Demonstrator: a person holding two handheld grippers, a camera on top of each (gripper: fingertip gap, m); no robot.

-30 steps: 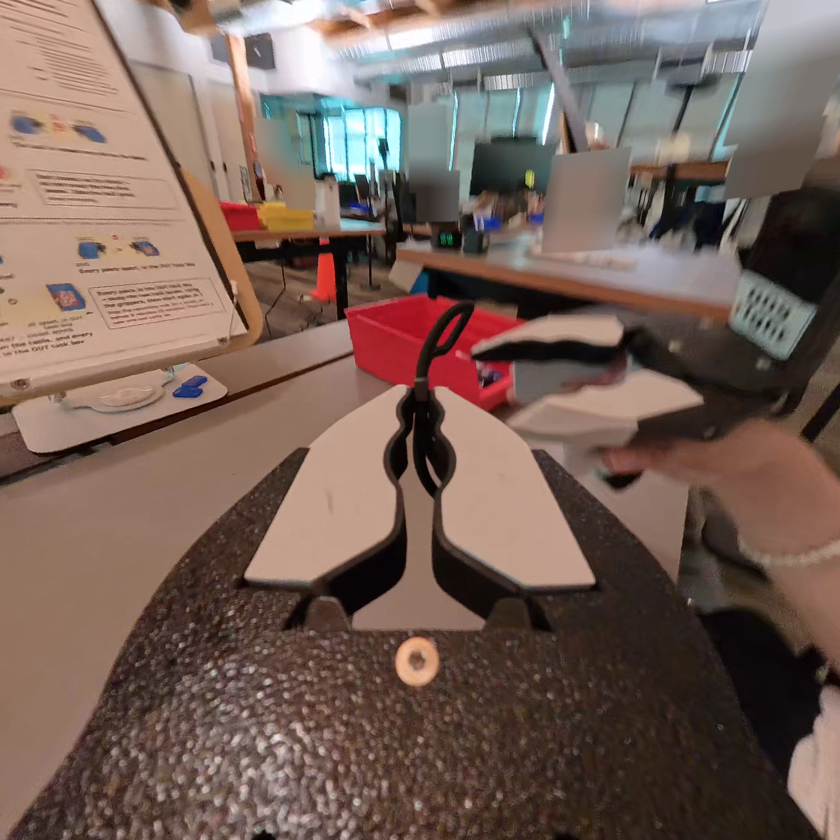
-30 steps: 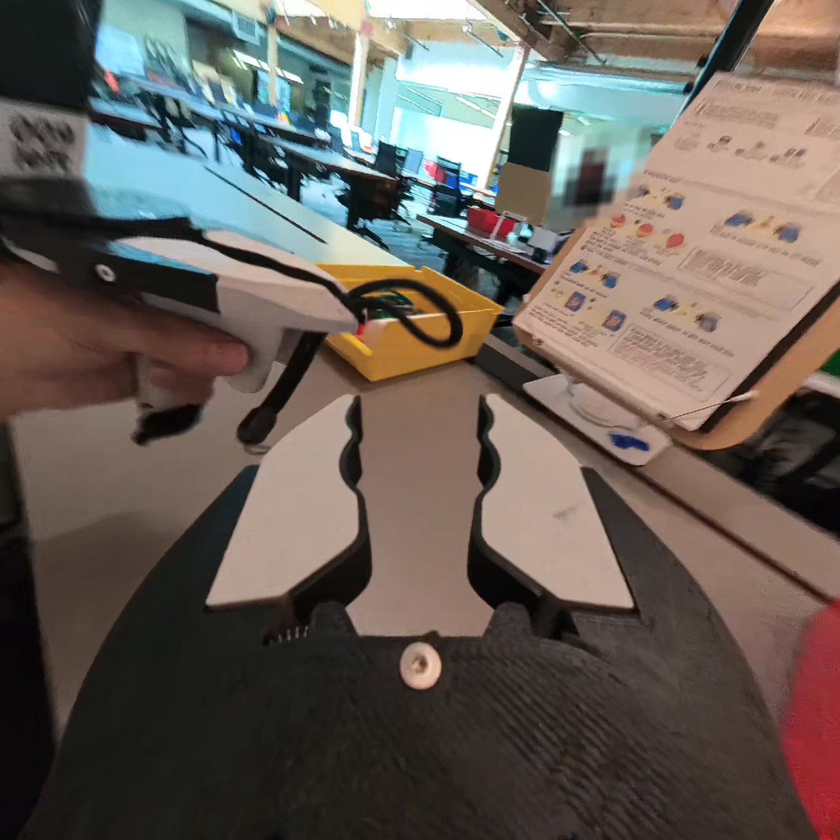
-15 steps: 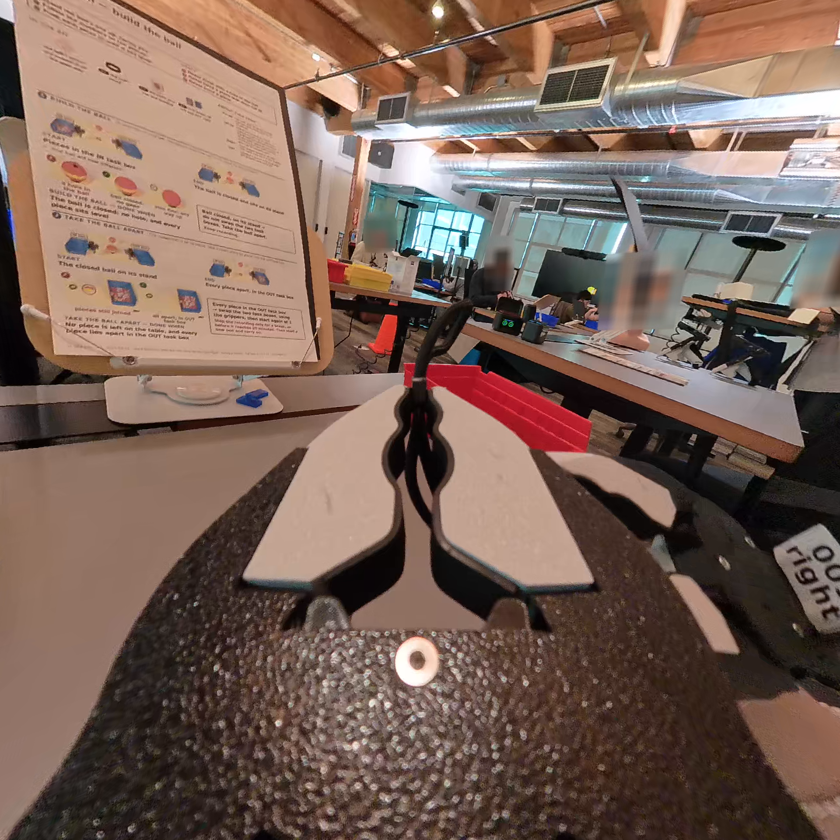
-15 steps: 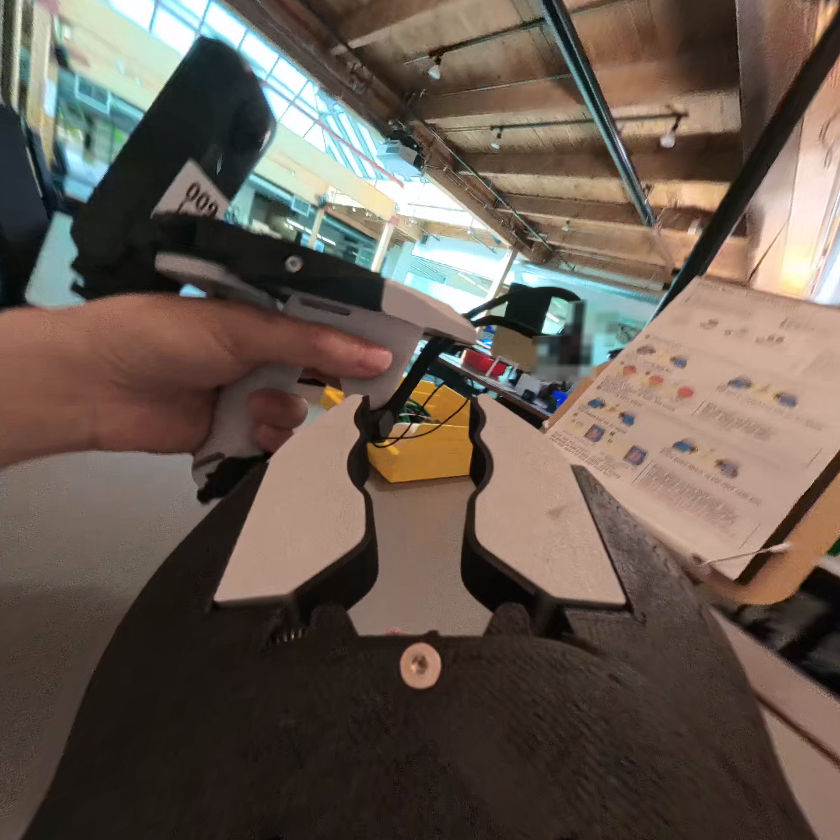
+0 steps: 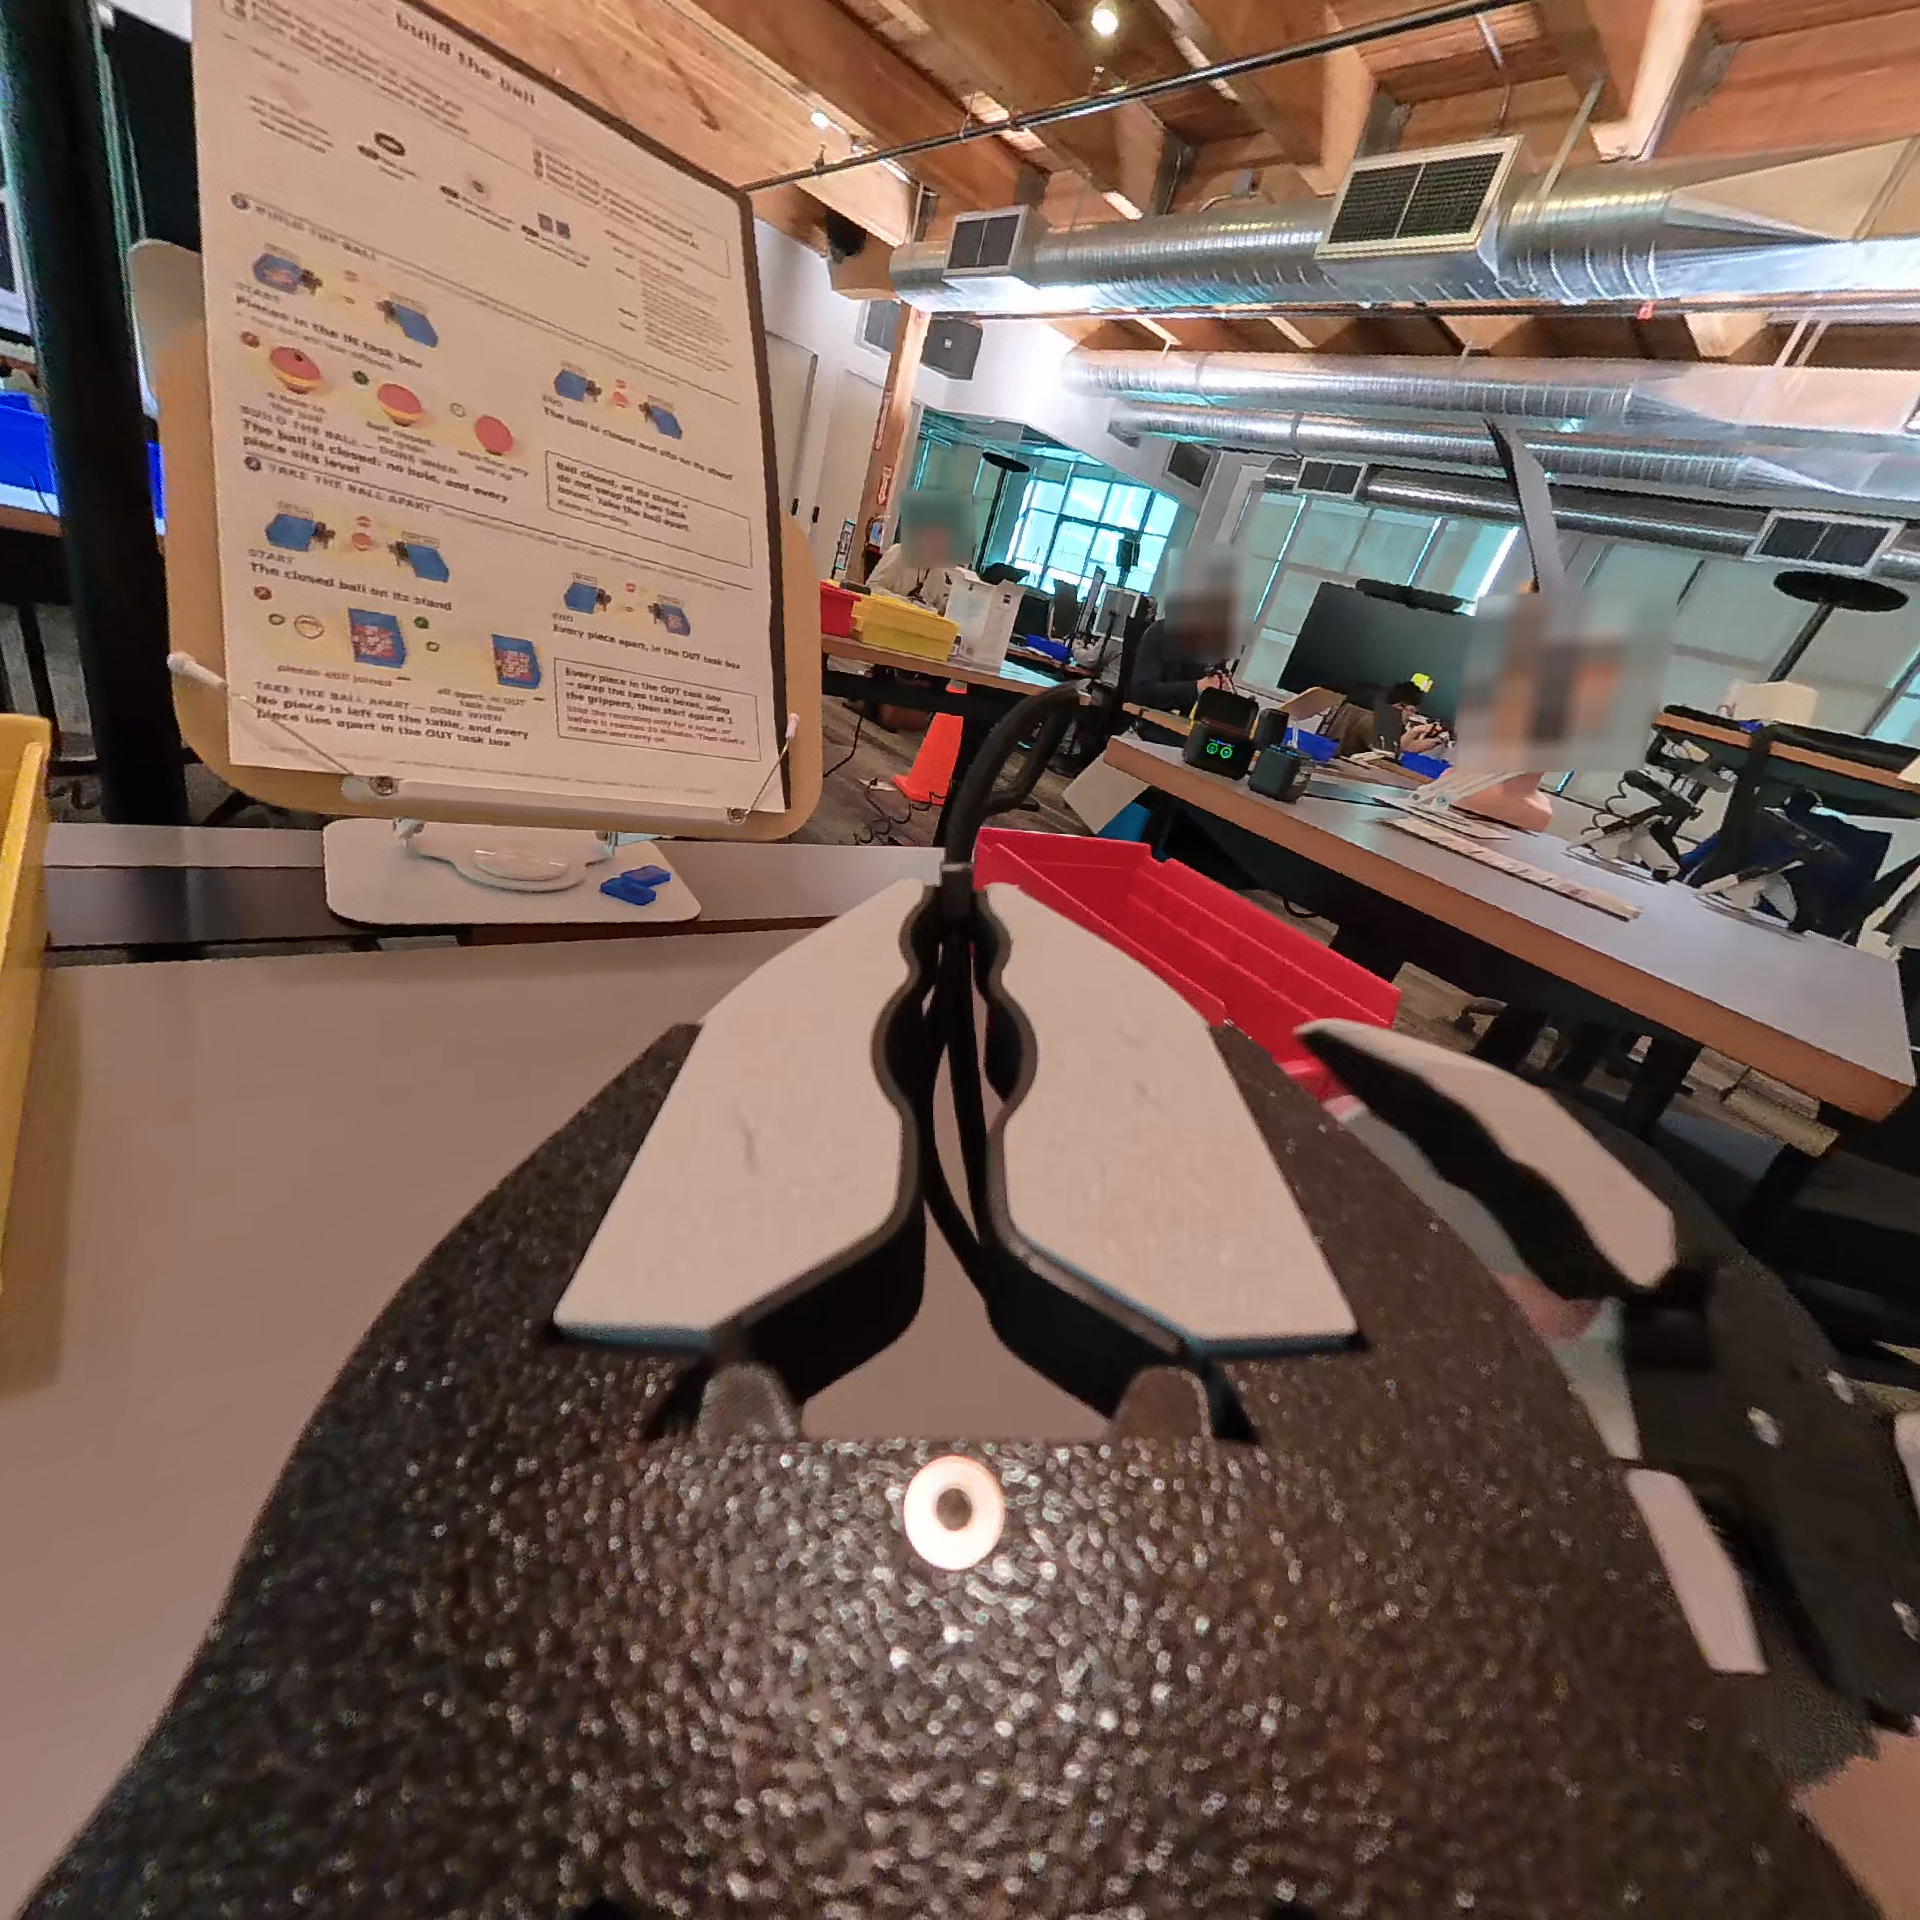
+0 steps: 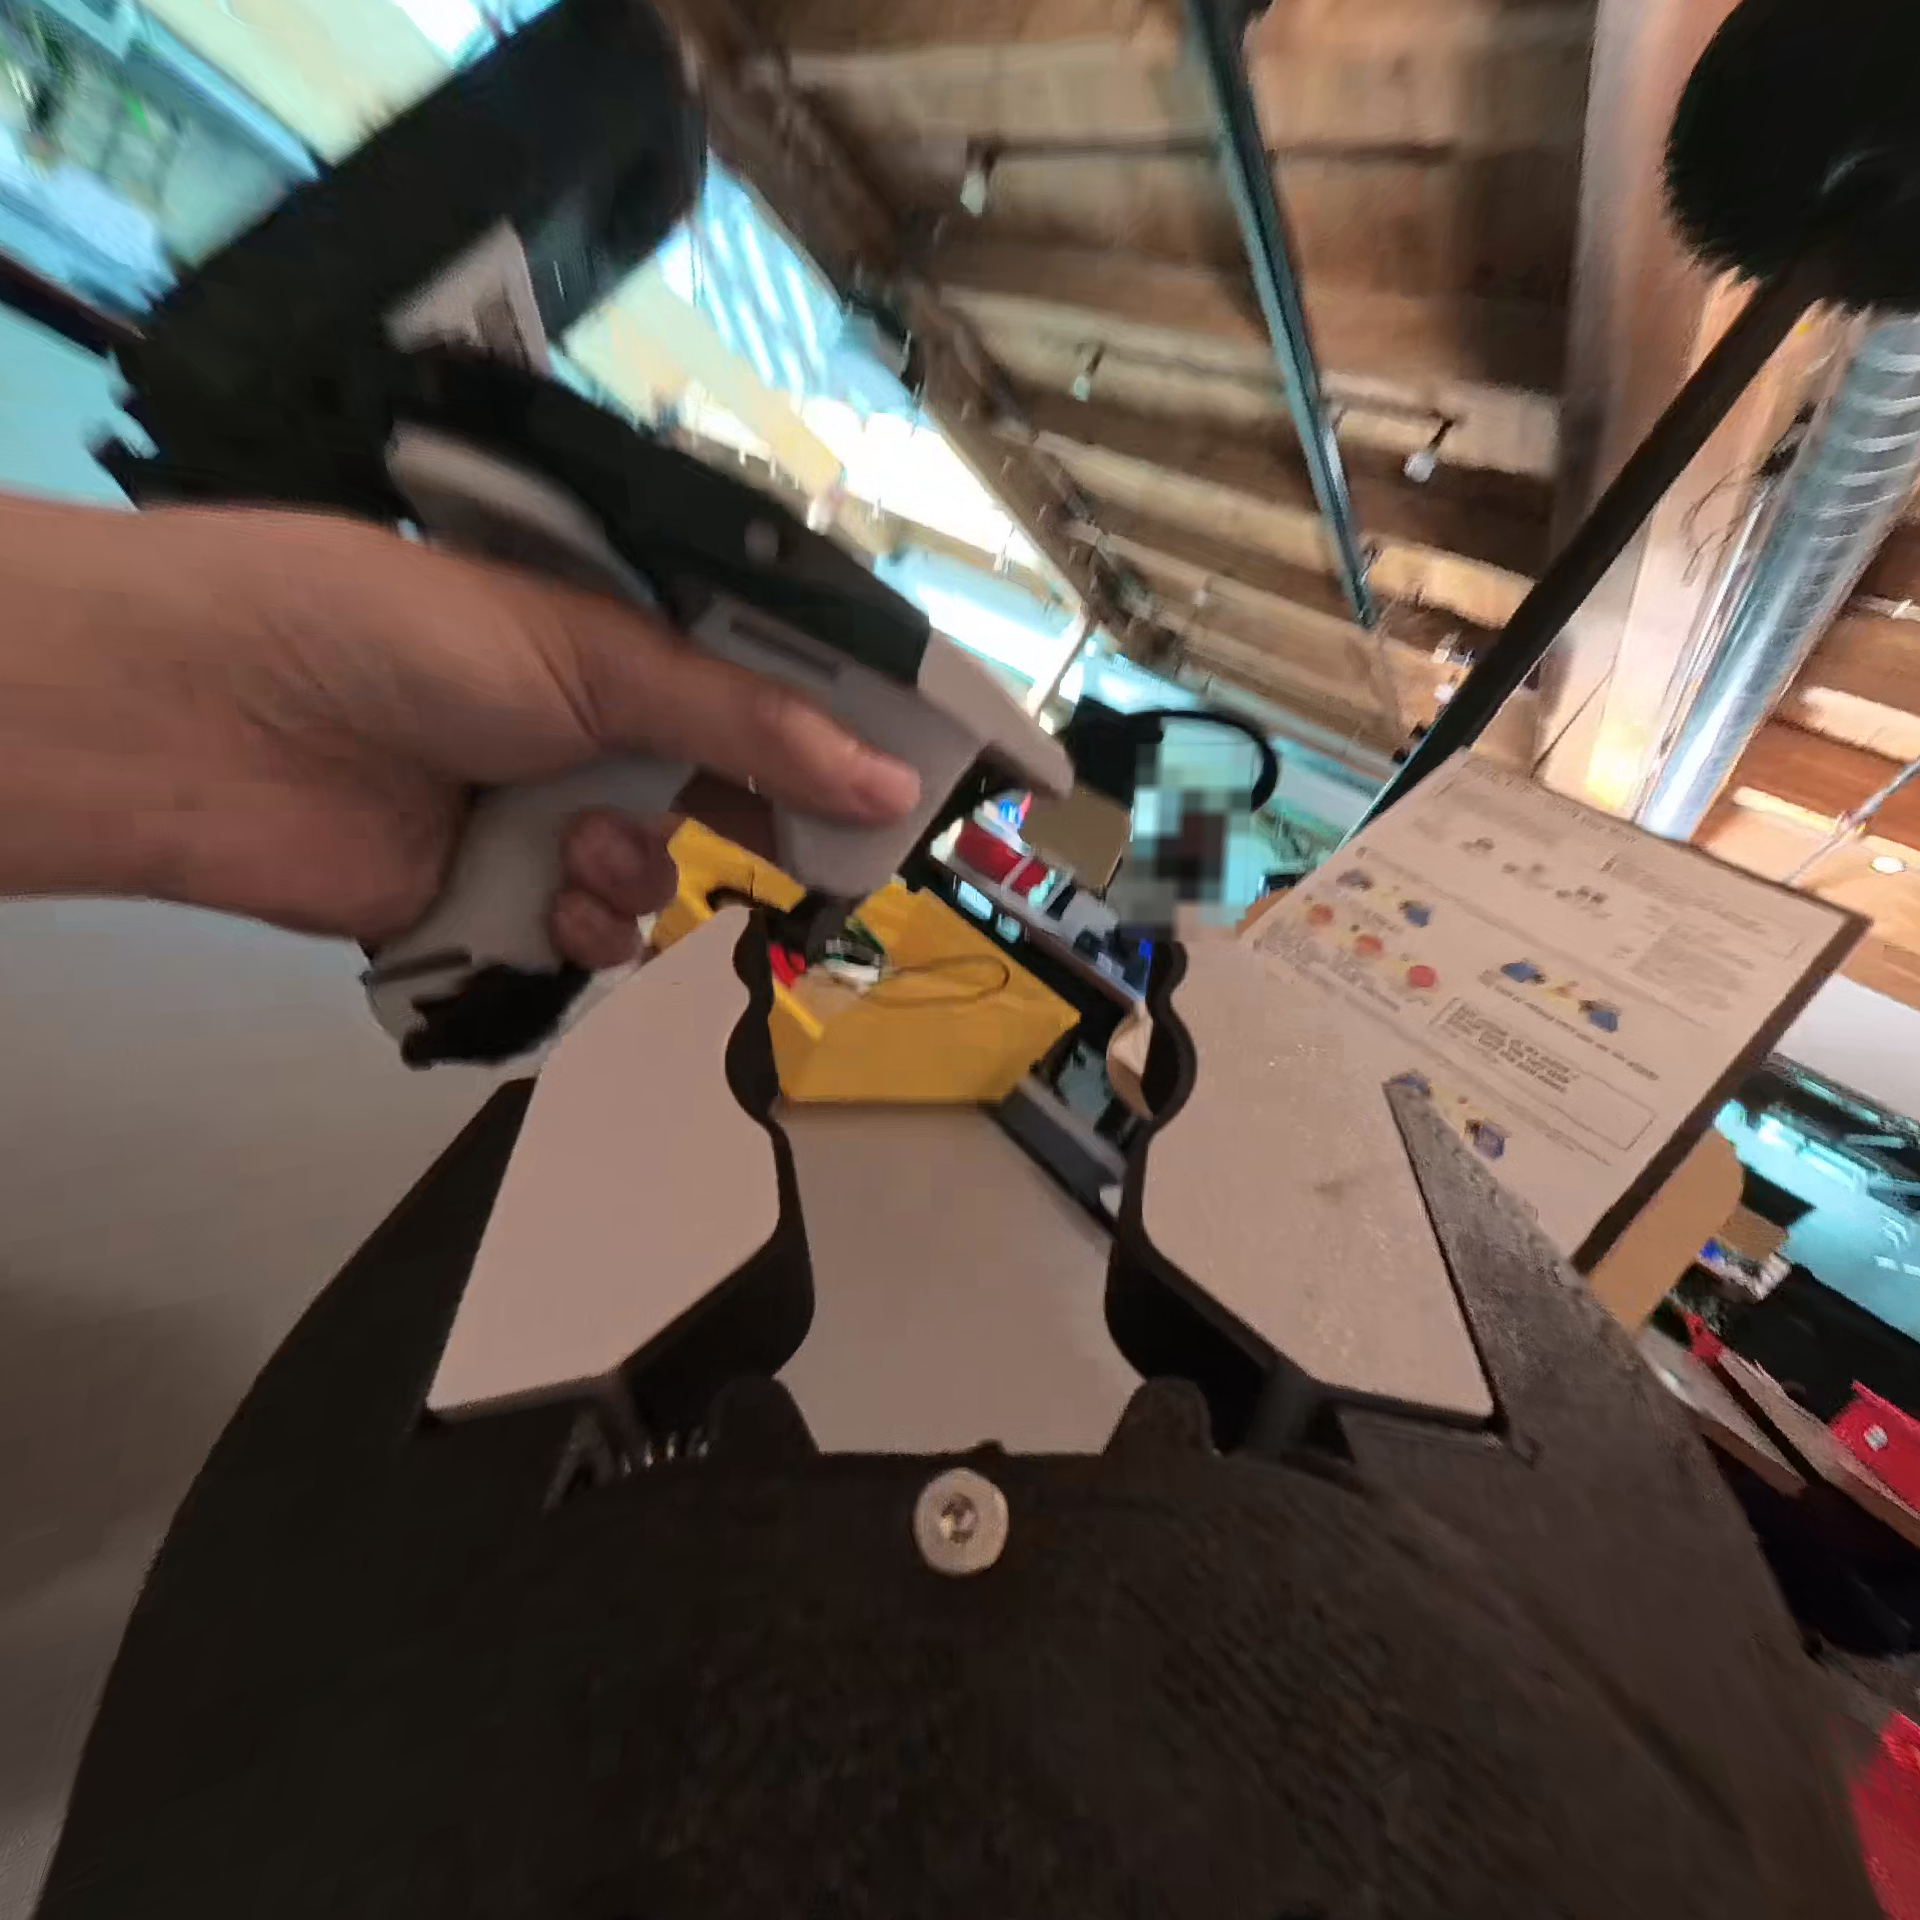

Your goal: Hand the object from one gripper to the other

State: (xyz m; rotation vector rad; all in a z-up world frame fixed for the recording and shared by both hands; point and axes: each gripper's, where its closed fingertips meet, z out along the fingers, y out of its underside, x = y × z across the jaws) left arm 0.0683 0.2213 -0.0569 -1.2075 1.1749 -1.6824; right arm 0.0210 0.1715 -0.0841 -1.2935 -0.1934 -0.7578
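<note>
1. A plain grey tabletop (image 5: 364, 1143) fills the lower left of the left wrist view. Behind it lies an open workshop with wooden ceiling beams, silver ventilation ducts (image 5: 1351, 239) and long worktables with blurred-over people.

2. The left gripper (image 5: 951, 914) has its white fingers pressed nearly together on a thin black looped cable (image 5: 997, 769). The cable's strands run down between the fingers and its loop rises past the tips towards 12 o'clock.

3. The right gripper (image 6: 961, 977) stands wide open with nothing between its fingers.

4. Against the picture half a second back, the left wrist view has swung slightly right, so a yellow plastic bin (image 5: 16, 935) now shows at its 9 o'clock edge. The right gripper's white finger (image 5: 1507, 1153) reaches further forward at 3 o'clock. The right wrist view has tilted further towards the ceiling and is more blurred.

5. In the right wrist view a bare hand (image 6: 343, 727) at 10 o'clock holds the left gripper's grey pistol grip, and the loop juts beyond its tips near 12 o'clock.

6. A printed instruction sheet on a wooden board (image 5: 488, 457) stands at 11 o'clock on a white base (image 5: 499, 883). A red plastic bin (image 5: 1195, 935) sits at 1 o'clock, just beyond the left fingers.
</note>
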